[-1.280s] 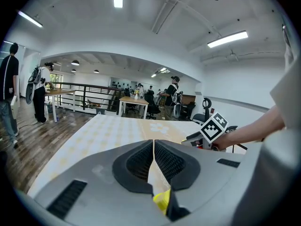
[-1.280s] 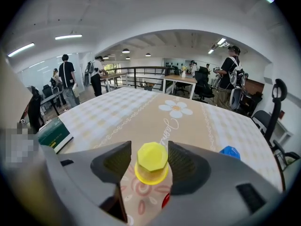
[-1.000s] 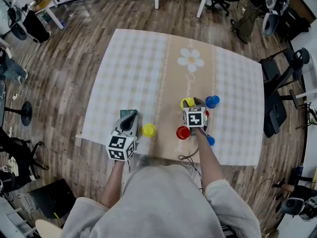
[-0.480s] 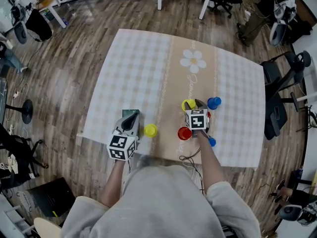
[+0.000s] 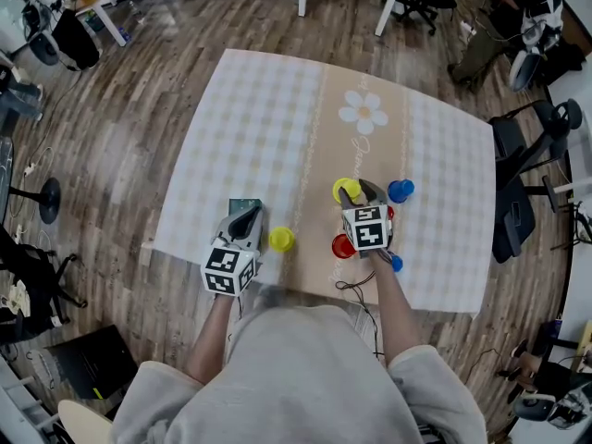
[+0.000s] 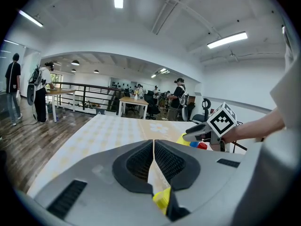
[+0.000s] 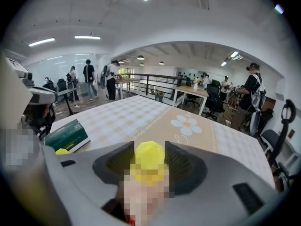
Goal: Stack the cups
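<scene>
The gripped yellow cup (image 5: 346,190) sits beside red cup (image 5: 341,245) and blue cup (image 5: 400,191); loose yellow cup (image 5: 281,239) stands apart.

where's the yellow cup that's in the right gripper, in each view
Head view: the yellow cup is right of centre, between the jaws of the right gripper.
Left gripper view: a yellow sliver right of centre, below the right gripper.
Right gripper view: low centre, clamped between the jaws.
Shared landmark: the flower print on the cloth, beyond the cup in all three views.
</scene>
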Tool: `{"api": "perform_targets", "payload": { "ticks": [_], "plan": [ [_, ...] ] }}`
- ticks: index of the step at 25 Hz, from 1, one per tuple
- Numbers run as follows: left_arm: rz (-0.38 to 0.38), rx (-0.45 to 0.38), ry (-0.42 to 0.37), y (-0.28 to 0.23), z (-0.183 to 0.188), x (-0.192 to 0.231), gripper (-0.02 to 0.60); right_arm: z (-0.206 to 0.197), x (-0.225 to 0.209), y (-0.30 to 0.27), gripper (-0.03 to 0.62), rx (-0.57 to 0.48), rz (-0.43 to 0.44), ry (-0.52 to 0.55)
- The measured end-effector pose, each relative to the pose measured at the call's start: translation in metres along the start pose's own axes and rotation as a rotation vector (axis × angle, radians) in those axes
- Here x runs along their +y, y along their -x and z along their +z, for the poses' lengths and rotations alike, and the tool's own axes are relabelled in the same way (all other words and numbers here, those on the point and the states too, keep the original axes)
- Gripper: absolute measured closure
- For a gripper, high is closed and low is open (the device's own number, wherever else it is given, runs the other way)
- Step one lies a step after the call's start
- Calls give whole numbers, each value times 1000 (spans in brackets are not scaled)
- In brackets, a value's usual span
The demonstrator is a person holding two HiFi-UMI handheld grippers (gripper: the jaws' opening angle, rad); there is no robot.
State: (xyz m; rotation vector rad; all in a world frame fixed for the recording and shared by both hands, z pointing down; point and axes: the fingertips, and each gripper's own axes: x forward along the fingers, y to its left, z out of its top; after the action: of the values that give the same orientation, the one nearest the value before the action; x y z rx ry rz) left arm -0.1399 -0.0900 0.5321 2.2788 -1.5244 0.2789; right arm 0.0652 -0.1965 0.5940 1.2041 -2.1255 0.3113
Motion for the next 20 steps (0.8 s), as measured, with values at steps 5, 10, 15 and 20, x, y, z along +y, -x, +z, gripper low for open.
{"api": "perform_targets", "payload": {
  "ticks": [5, 10, 15, 20],
  "plan": [
    [2, -7, 4, 1, 0, 0, 561, 14, 22, 11, 388, -39, 52, 46],
    [4, -13, 6, 2, 0, -2, 561, 16, 48, 18, 388, -46, 115, 91],
    [8, -14, 9, 5, -1, -3, 561, 4, 77, 24, 388, -25, 179, 145],
    [9, -18, 11, 7, -1, -3, 561, -6, 101, 25, 388, -15, 224, 193]
  ]
}}
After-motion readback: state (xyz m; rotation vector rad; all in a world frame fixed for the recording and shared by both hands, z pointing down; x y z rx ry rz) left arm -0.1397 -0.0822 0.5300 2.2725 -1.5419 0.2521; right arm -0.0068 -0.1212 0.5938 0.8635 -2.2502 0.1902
